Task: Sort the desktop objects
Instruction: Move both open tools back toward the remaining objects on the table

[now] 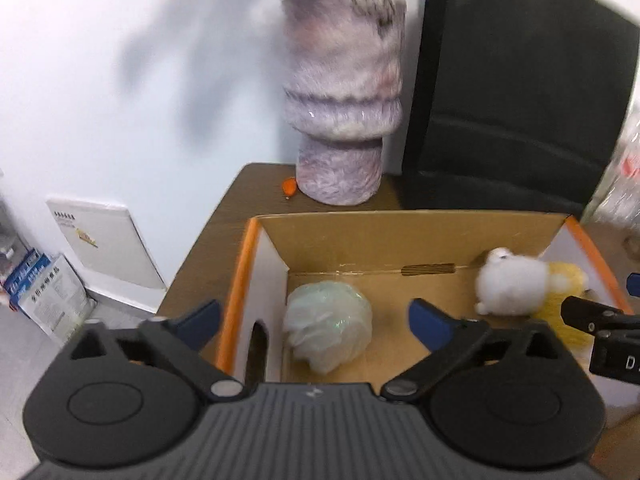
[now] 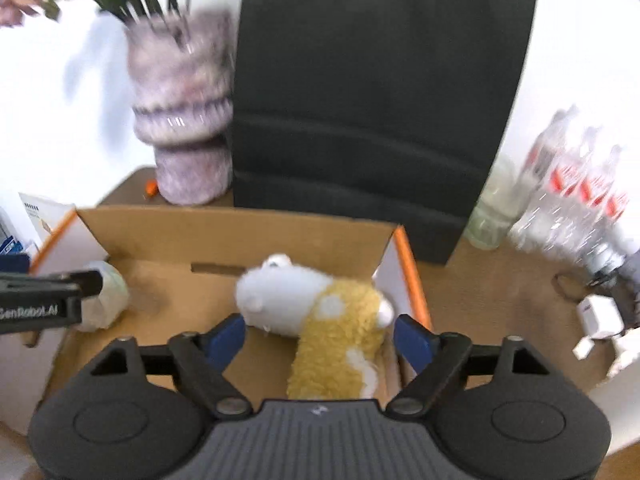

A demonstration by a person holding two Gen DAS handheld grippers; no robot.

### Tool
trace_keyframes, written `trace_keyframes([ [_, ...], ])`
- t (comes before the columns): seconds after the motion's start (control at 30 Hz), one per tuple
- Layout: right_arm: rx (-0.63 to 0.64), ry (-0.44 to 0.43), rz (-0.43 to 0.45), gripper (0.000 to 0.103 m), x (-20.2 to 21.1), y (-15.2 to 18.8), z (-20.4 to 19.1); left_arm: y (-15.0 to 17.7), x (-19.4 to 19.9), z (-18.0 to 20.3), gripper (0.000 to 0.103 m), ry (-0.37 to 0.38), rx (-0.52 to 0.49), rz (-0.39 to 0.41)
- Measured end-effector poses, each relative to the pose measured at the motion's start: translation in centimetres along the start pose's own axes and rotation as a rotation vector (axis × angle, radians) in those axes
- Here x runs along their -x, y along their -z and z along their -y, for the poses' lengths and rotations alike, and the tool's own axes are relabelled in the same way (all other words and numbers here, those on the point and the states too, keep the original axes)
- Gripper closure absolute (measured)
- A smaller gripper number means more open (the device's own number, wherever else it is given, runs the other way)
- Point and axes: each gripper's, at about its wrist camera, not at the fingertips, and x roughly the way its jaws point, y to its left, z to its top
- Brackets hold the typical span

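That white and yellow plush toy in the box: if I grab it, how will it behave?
The plush toy looks fluffy and soft, so it will probably squash between the fingers and sag. It is likely light for its size. Its pile should grip, not slip. It lies slumped in the cardboard box, so rolling seems unlikely.

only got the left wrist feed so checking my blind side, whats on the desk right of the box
Observer: A cluster of clear plastic bottles with red labels stands there.
Operator: anything closer to me
Observer: Small white blocks, possibly chargers, lie on the desk.
Operator: is the right gripper holding the plush
Observer: No. The right gripper is open, with the yellow and white plush lying in the cardboard box between its fingers.
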Motion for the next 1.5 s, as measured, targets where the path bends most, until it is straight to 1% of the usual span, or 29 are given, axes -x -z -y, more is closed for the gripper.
trace_keyframes([
  [0.03, -0.004, -0.003, 0.016, 0.012, 1.2, 0.1, 0.1, 0.4, 1.4, -0.3, 0.0, 0.018, 0.007, 0.008],
  [0.1, -0.024, -0.021, 0.047, 0.011, 3.8, 1.0, 0.5, 1.2, 4.1, -1.1, 0.0, 0.05, 0.006, 0.016],
  [0.2, -0.07, -0.056, 0.076, 0.011, 7.4, 3.3, 0.8, 3.2, 8.4, -2.5, 0.0, 0.096, 0.035, 0.058],
  [0.3, -0.124, -0.072, 0.102, 0.005, 10.3, 6.4, 0.8, 6.2, 12.2, -3.5, 0.0, 0.127, 0.066, 0.095],
  [0.37, -0.169, -0.083, 0.135, 0.004, 12.5, 9.0, 0.7, 8.7, 14.4, -3.8, 0.0, 0.121, 0.077, 0.122],
  [0.43, -0.187, -0.109, 0.18, 0.004, 14.4, 11.2, 0.4, 11.1, 16.5, -3.9, 0.0, 0.111, 0.062, 0.168],
  [0.5, -0.206, -0.14, 0.236, 0.001, 16.4, 14.0, 0.1, 13.9, 18.6, -3.9, 0.0, 0.082, 0.04, 0.254],
  [0.57, -0.199, -0.155, 0.263, 0.0, 17.7, 16.4, -0.3, 16.9, 20.5, -3.8, 0.0, 0.052, 0.037, 0.35],
  [0.63, -0.185, -0.144, 0.275, 0.0, 19.1, 18.8, -0.6, 19.4, 21.8, -3.3, 0.0, 0.028, 0.03, 0.387],
  [0.7, -0.185, -0.134, 0.296, 0.0, 20.5, 21.3, -0.4, 21.7, 22.8, -2.7, 0.0, 0.019, 0.011, 0.391],
  [0.83, -0.204, -0.086, 0.369, 0.0, 22.9, 25.8, 0.3, 25.9, 24.3, -1.4, 0.0, 0.034, -0.028, 0.403],
  [0.9, -0.173, -0.059, 0.375, 0.0, 23.8, 27.4, 0.6, 27.6, 24.9, -1.0, 0.0, 0.048, -0.012, 0.393],
  [0.97, -0.139, -0.059, 0.372, 0.0, 24.7, 28.5, 0.8, 29.0, 25.6, -0.4, 0.0, 0.068, -0.008, 0.384],
  [1.03, -0.139, -0.073, 0.388, 0.0, 26.1, 29.7, 1.2, 30.4, 26.4, 0.1, 0.0, 0.071, -0.02, 0.377],
  [1.07, -0.147, -0.078, 0.398, 0.0, 26.7, 30.3, 1.4, 30.9, 26.8, 0.3, 0.0, 0.085, -0.021, 0.375],
  [1.13, -0.165, -0.093, 0.406, 0.0, 27.6, 31.5, 1.8, 31.7, 27.2, 0.5, 0.0, 0.142, -0.01, 0.349],
  [1.17, -0.17, -0.096, 0.398, 0.0, 27.9, 31.9, 1.9, 32.0, 27.3, 0.7, 0.0, 0.161, -0.012, 0.333],
  [1.2, -0.175, -0.094, 0.388, 0.0, 28.1, 32.4, 2.1, 32.2, 27.4, 0.7, 0.0, 0.163, -0.017, 0.327],
  [1.27, -0.173, -0.094, 0.364, 0.0, 28.2, 33.1, 2.3, 32.7, 27.6, 1.1, 0.0, 0.146, -0.037, 0.329],
  [1.37, -0.147, -0.147, 0.304, 0.0, 27.8, 33.8, 2.2, 33.4, 27.3, 1.3, 0.0, 0.144, -0.067, 0.322],
  [1.43, -0.122, -0.173, 0.263, 0.0, 27.1, 34.0, 1.8, 33.8, 26.4, 1.2, 0.0, 0.132, -0.059, 0.294],
  [1.5, -0.09, -0.169, 0.227, 0.0, 26.4, 34.1, 1.1, 33.9, 25.5, 0.9, 0.0, 0.122, -0.033, 0.258],
])
